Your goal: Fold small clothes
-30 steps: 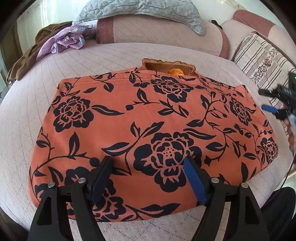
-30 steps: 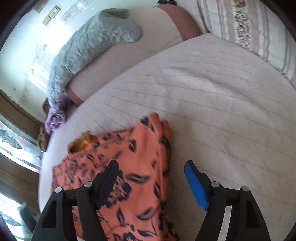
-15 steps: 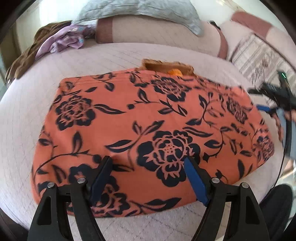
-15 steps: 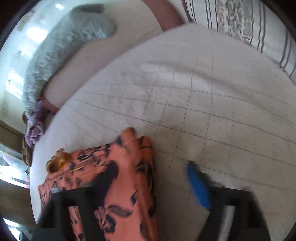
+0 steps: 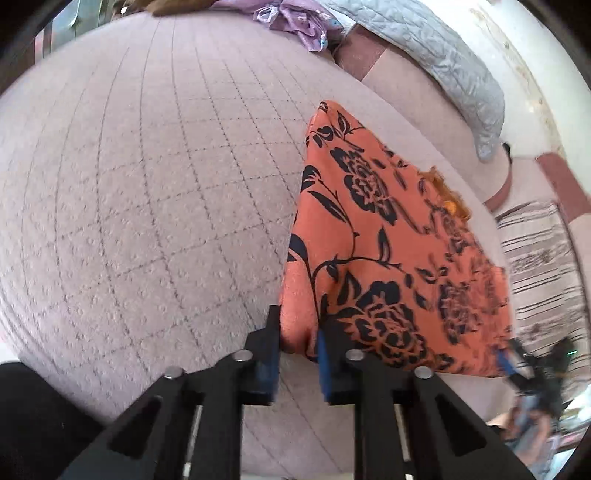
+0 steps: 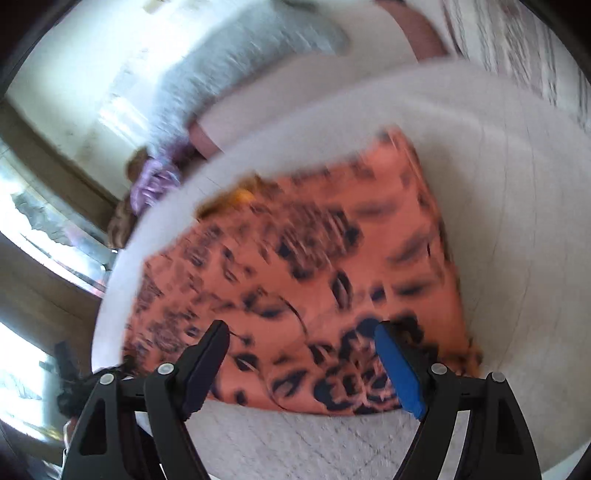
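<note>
On a quilted mauve bedspread (image 5: 140,192), we hold two grippers over an orange garment (image 5: 388,251) printed with black flowers. Our left gripper (image 5: 298,350) has the garment's near left corner between its jaws, which are closing: the cloth bunches up into a fold between the two pads, and both pads press against it. From that corner the garment stretches away and to the right across the bed, its left edge running straight up the picture. Our right gripper (image 6: 303,365) hangs with its jaws wide apart above the garment's near edge, close to the right corner; the black pad and the blue pad stand over the printed cloth with nothing pinched between them, though that view is blurred.

The garment lies mostly flat, a broad four-sided shape, orange with large black roses, leaves and winding stems. At its far edge a strip of brown and yellow fabric (image 5: 447,192) peeps out from underneath.

At the head of the bed lie a grey quilted pillow (image 5: 436,55) and a crumpled purple cloth (image 5: 299,22); a striped cushion (image 5: 543,251) sits at the right.
</note>
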### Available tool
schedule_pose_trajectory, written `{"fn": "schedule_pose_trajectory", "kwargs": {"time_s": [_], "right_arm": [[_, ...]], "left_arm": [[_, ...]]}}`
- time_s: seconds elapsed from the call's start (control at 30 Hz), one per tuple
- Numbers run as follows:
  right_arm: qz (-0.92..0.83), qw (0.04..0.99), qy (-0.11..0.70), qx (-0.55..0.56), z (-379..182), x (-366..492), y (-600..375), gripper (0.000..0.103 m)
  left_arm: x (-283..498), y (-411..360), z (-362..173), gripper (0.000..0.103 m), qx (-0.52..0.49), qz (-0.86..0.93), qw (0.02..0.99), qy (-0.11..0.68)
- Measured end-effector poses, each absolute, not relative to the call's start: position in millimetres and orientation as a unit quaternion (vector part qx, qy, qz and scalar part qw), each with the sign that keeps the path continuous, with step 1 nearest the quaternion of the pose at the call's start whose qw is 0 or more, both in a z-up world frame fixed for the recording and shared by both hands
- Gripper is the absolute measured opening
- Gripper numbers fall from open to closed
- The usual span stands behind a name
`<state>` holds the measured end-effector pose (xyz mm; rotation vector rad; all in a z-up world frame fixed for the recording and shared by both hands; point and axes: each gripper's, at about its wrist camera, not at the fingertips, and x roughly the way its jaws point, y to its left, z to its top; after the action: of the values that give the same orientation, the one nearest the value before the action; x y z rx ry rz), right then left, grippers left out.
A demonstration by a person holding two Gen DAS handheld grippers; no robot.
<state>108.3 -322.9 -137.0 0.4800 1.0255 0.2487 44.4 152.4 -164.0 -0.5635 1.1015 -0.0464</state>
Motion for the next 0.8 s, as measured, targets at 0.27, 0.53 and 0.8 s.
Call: {"fn": "schedule_pose_trajectory", "kwargs": {"time_s": [0.27,0.53,0.8], "right_arm": [[0.117,0.827,0.487,0.254,-144,113,-338,0.083],[0.164,0.821,0.479,0.264,-110,147,-337,0.083],[0.136,0.775,0.506,0.353,-151,241,-378,0.083]], "left_arm": [[44,150,-157,0.027,-0.222,-0.024,0.817,0.532],[110,143,-118,0.049,-0.170,-0.029,0.851,0.496],[157,146,-159,0.032,-0.143,-0.012,0.841,0.521]]}}
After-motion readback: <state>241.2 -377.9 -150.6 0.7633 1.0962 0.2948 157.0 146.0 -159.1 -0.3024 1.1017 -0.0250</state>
